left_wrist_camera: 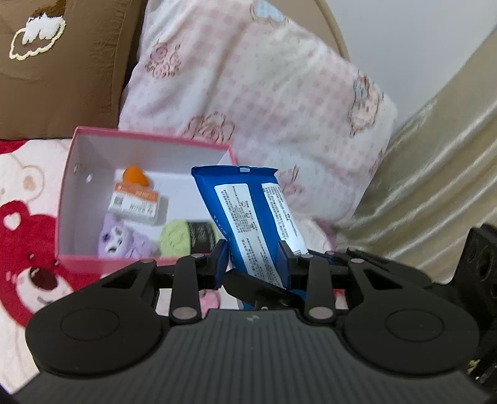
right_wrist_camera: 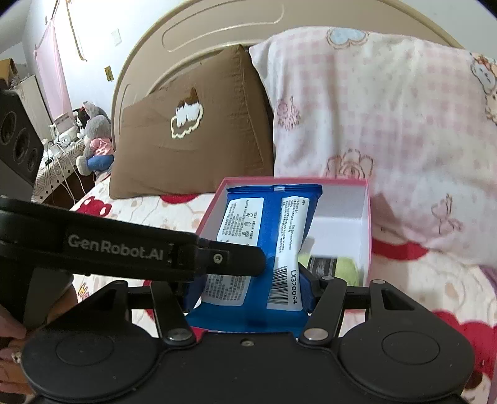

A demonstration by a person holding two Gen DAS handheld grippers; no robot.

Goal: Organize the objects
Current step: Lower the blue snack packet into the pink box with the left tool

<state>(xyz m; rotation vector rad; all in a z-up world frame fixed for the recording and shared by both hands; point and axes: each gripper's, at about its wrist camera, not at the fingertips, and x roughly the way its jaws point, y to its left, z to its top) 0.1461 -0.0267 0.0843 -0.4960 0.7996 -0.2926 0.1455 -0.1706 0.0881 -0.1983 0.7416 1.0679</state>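
both my right tool (right_wrist_camera: 248, 292) and my nearly shut left tool (left_wrist_camera: 253, 259) pinch the blue packet (right_wrist_camera: 267, 236) above the pink box (left_wrist_camera: 66, 199) on the bed, so uneven pulling could tear or drop it.

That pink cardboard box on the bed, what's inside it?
Inside the pink cardboard box: an orange-labelled white packet, purple patterned socks, a green-and-black sock roll. The blue wipes pack hides its right side.

brown pillow (right_wrist_camera: 189, 149) | pink checked pillow (right_wrist_camera: 388, 124) | bear-print blanket (left_wrist_camera: 28, 223) | headboard (right_wrist_camera: 217, 28)
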